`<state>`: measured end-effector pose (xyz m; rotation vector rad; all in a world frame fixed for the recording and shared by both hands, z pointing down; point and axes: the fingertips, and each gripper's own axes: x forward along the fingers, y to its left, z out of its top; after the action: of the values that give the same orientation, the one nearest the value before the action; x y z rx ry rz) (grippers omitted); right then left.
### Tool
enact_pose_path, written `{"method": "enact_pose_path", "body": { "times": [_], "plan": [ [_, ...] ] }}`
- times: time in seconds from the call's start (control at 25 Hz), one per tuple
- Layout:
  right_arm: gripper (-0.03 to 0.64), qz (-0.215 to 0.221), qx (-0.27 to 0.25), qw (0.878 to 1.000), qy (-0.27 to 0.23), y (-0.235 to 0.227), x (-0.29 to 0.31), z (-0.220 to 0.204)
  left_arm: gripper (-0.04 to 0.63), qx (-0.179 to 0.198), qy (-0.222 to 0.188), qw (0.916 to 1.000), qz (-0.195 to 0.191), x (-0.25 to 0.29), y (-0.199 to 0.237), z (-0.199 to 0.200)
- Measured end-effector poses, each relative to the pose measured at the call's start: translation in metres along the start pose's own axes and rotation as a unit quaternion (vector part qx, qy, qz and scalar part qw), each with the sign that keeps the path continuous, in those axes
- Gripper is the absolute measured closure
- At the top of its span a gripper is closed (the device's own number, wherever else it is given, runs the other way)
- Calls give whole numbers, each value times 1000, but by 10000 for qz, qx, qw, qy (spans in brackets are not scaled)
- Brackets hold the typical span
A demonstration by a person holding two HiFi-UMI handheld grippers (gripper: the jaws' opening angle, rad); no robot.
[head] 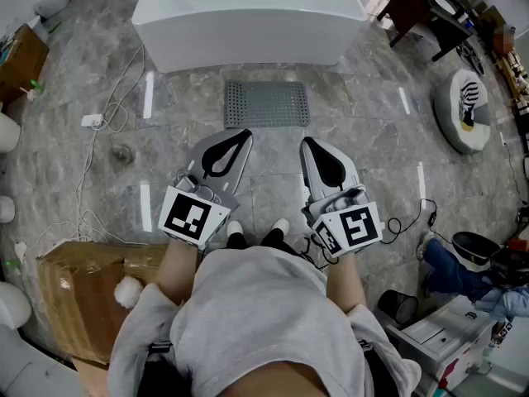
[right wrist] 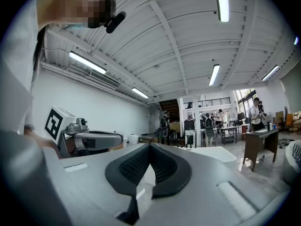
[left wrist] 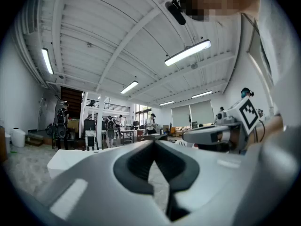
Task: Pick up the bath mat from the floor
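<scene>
Big white bathtub (head: 248, 15) ahead, grey bath mat (head: 266, 104) flat on the floor just before it. Left gripper (head: 245, 136) and right gripper (head: 307, 142) hover short of its near edge, jaws closed, empty. Best open them, go low, pinch that edge.

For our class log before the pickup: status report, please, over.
Left gripper shut, empty. Right gripper shut, empty. Bath mat flat beside bathtub, untouched. Nothing in the way.

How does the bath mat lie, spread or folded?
Spread: the bath mat lies as one flat rectangle on the floor before the tub.
</scene>
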<state>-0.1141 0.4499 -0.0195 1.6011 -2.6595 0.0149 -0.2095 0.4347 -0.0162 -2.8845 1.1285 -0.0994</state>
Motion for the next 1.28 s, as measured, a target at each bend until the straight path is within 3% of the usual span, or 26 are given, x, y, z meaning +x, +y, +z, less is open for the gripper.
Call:
{"method": "enact_pose_path", "body": {
  "times": [0.12, 0.4, 0.68, 0.92, 1.28],
  "plan": [
    [617, 1, -5, 10000, 10, 2, 2, -2, 595, -120, -109, 9999, 1, 0, 1, 6],
    [617, -30, -8, 10000, 24, 8, 9, -3, 595, 9, -212, 9998, -9, -1, 11, 6],
    [617, -175, 16, 9998, -2, 15, 21, -4, 595, -129, -114, 9998, -110, -5, 22, 2],
    [618, -268, 208, 9994, -106, 20, 24, -7, 595, -14, -296, 9995, -118, -7, 36, -3],
    [618, -346, 148, 9993, -60, -16, 36, -8, 595, -64, -172, 9998, -14, 24, 44, -5]
  ]
}}
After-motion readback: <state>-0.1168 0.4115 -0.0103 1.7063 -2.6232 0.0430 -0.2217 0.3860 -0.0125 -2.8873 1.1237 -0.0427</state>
